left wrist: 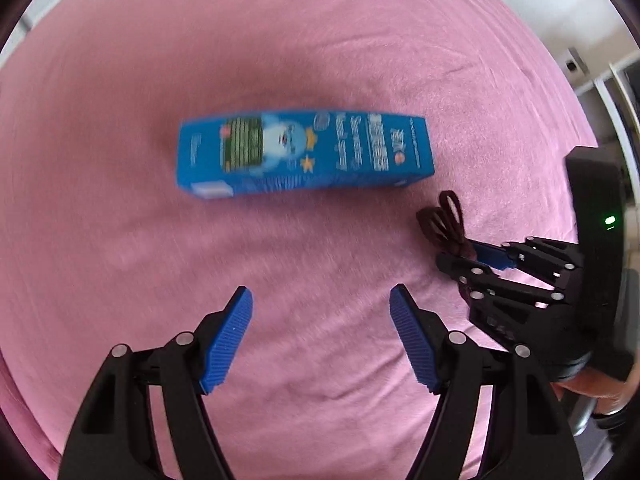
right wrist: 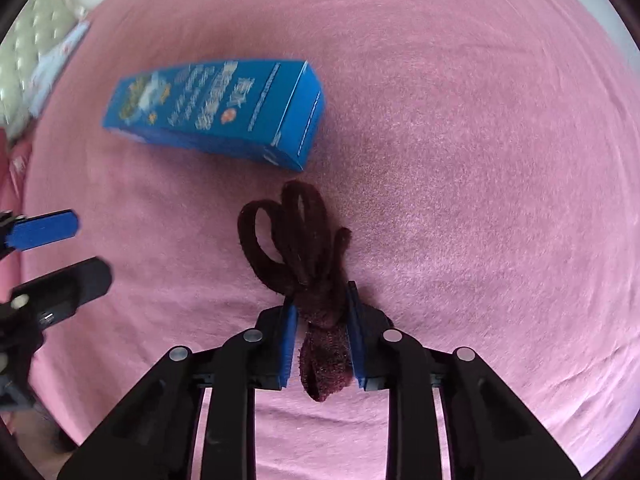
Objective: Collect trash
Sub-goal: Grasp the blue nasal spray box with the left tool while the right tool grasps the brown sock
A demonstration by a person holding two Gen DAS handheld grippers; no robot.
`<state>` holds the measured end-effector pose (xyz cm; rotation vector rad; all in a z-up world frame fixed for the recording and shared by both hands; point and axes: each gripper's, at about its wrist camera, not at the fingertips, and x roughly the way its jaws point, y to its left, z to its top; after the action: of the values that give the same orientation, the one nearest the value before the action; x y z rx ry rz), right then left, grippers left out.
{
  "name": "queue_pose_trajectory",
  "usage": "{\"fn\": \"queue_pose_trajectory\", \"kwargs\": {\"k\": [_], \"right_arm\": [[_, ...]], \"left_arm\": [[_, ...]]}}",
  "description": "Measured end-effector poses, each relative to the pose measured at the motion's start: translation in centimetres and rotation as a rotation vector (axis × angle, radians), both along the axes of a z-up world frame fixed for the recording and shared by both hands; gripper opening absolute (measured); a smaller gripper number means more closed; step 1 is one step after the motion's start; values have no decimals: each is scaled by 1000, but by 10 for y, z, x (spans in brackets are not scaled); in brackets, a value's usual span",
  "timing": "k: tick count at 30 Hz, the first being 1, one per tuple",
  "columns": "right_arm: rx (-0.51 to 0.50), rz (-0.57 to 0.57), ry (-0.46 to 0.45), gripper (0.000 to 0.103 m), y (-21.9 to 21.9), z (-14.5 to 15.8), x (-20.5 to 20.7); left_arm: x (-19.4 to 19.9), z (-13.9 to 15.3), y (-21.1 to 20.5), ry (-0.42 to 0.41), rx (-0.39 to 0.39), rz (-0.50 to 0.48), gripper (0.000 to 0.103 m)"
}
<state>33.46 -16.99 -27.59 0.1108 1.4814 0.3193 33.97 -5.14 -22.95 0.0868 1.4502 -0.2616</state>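
Note:
A blue printed carton [left wrist: 306, 152] lies flat on the pink bedspread [left wrist: 320, 40], ahead of my left gripper [left wrist: 320, 300], which stands open above the cloth with nothing between its blue pads. To its right my right gripper [left wrist: 460, 254] is down on the bedspread. In the right wrist view my right gripper [right wrist: 322, 296] is shut on a bundle of dark brown fuzzy cord [right wrist: 296, 236]; its loops spread out ahead of the pads and a tail hangs behind them. The carton [right wrist: 216, 110] lies beyond the cord to the upper left. My left gripper's fingers [right wrist: 44, 232] show at the left edge.
The pink bedspread [right wrist: 480, 160] fills both views. A padded headboard and a pale patterned pillow [right wrist: 48, 64] sit at the far upper left of the right wrist view. White furniture and floor [left wrist: 600, 80] lie past the bed's edge on the right.

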Motion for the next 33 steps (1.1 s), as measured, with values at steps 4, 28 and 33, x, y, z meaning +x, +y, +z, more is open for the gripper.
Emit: {"fn": "queue_pose_trajectory", "kwargs": {"k": [4, 28, 33], "right_arm": [[77, -74, 20, 23, -5, 9, -4], [143, -237, 32, 23, -41, -2, 13], [146, -249, 33, 23, -48, -4, 18]], "left_arm": [[22, 8, -18, -62, 110, -239, 71], [100, -43, -73, -11, 221, -654, 81], [121, -52, -74, 28, 196, -664, 86]]}}
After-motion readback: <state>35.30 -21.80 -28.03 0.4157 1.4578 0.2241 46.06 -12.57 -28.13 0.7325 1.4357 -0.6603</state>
